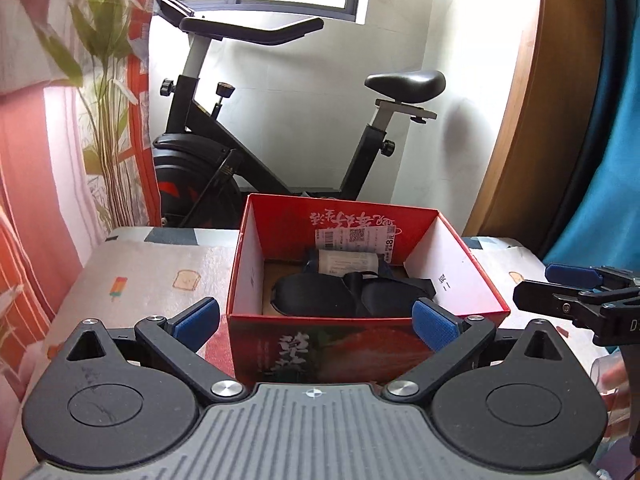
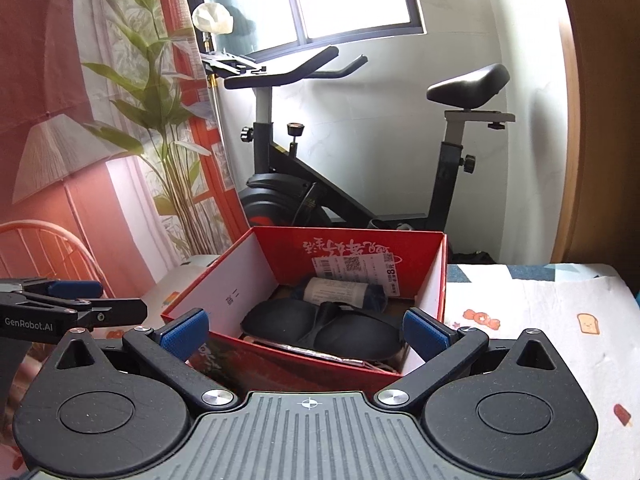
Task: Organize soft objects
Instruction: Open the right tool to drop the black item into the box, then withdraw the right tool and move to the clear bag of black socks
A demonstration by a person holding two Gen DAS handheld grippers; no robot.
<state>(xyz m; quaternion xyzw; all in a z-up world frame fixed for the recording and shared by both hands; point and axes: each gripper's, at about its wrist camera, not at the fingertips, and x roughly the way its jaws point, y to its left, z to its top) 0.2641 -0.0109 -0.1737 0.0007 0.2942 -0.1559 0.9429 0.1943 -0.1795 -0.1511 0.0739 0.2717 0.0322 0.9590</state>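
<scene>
**Desk:** What do I see from the left wrist?

**Me, at the remote station:** My left gripper [image 1: 316, 322] hangs with its blue pads spread wide and nothing between them, just short of the red box [image 1: 360, 344] on the patterned cloth [image 1: 160, 276]. Inside the box lies a black eye mask [image 1: 340, 294], and behind it, toward the far wall, a dark roll with a pale label [image 1: 346, 262]. The near wall of the box hides the mask's near edge. At the far right my right gripper [image 1: 576, 284] pokes in, cut off by the frame; a blurred bit of hand below it is hard to make out.

**Desk:** And the right wrist?

**Me:** My right gripper [image 2: 306, 334] is equally splayed, empty, near the box's [image 2: 304, 368] near corner. This view shows the mask's [image 2: 320, 330] two cups more fully, plus something thin and silvery beneath it that I cannot identify. The left gripper [image 2: 76, 300] enters at the left edge; I can't judge its spread here. Only this view shows the red chair [image 2: 44, 248] at left. The exercise bike [image 2: 360, 184] stands beyond the box in both.
</scene>
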